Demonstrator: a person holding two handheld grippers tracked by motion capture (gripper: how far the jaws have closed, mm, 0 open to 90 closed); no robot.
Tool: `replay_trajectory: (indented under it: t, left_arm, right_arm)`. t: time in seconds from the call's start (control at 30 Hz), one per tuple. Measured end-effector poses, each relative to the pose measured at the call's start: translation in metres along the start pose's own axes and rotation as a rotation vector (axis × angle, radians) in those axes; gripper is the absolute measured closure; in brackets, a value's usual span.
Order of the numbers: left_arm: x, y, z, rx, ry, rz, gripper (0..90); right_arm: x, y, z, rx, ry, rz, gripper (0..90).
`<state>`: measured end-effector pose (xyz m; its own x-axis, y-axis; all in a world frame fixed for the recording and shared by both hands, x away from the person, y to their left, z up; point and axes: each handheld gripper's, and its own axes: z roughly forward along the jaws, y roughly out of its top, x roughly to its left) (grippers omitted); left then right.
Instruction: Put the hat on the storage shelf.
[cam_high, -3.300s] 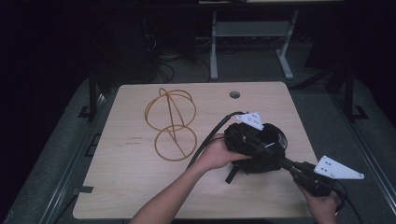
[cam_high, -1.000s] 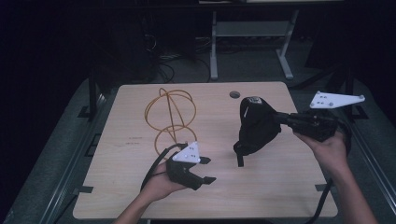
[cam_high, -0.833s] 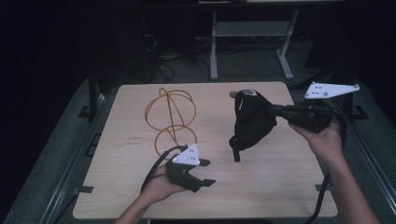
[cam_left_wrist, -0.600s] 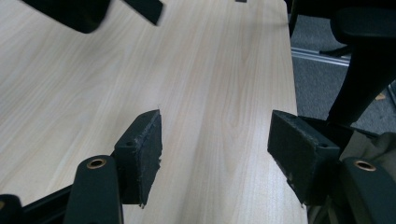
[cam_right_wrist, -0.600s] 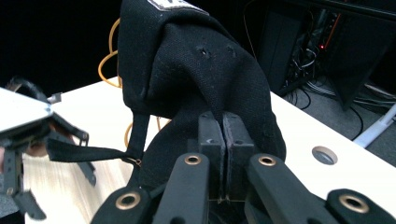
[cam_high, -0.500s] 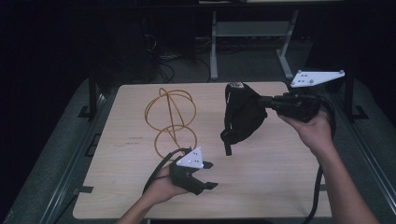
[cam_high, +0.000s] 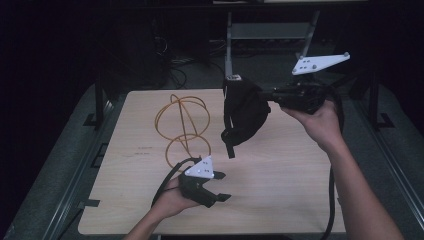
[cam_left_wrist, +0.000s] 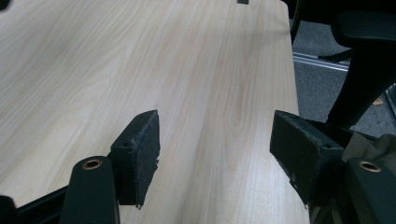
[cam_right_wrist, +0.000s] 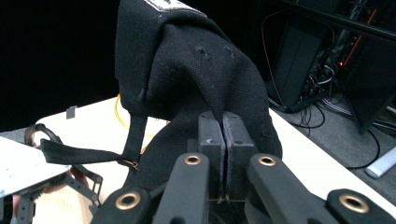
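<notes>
A black fabric bag (cam_high: 244, 112) hangs in the air over the far middle of the wooden table (cam_high: 285, 185), with a strap (cam_high: 229, 147) dangling below it. My right gripper (cam_high: 272, 95) is shut on a fold of the bag; in the right gripper view the pads (cam_right_wrist: 223, 126) pinch the cloth (cam_right_wrist: 187, 60) tightly. My left gripper (cam_high: 222, 186) rests low near the table's front, pointing right. Its jaws (cam_left_wrist: 215, 154) stand open over bare wood with nothing between them.
Yellow wire loops (cam_high: 182, 125) lie on the table's far left. A metal stand (cam_high: 270, 35) and cables sit behind the table. A dark chair (cam_left_wrist: 369, 46) stands past the table's right edge. Rails run along both sides.
My right gripper has lifted the bag higher and carried it left toward the table's far middle. The left hand, earlier at the bag, has stayed near the front edge.
</notes>
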<state>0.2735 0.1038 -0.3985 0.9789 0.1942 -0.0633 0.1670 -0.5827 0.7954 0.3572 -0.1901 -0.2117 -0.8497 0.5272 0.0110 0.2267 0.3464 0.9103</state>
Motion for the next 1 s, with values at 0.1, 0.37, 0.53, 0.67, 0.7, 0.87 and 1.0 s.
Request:
replay_trajectory:
  t: [0.1, 0.37, 0.53, 0.67, 0.7, 0.87, 1.0]
  left_arm:
    - [0.000, 0.000, 0.001, 0.003, -0.001, -0.002, 32.6]
    - [0.001, 0.000, 0.001, 0.013, -0.002, 0.007, 32.5]
    - [0.002, -0.001, 0.001, 0.011, -0.005, 0.007, 32.5]
    - [0.002, -0.002, 0.003, 0.009, -0.006, 0.005, 32.5]
    - [0.003, -0.002, 0.003, 0.011, -0.006, 0.009, 32.5]
    - [0.003, -0.002, 0.003, 0.007, -0.004, 0.004, 32.5]
    - [0.004, -0.002, 0.003, 0.015, -0.011, 0.013, 32.5]
  right_arm:
    - [0.001, 0.009, 0.003, -0.003, 0.002, -0.007, 88.3]
    - [0.005, 0.033, 0.016, -0.002, 0.026, -0.027, 88.3]
    - [0.009, 0.048, 0.031, 0.018, 0.045, -0.040, 88.3]
    - [0.011, 0.057, 0.046, 0.048, 0.060, -0.047, 88.4]
    - [0.011, 0.061, 0.051, 0.056, 0.066, -0.060, 88.4]
    - [0.018, 0.077, 0.068, 0.086, 0.085, -0.080, 88.3]
    - [0.024, 0.091, 0.080, 0.128, 0.108, -0.092, 88.3]
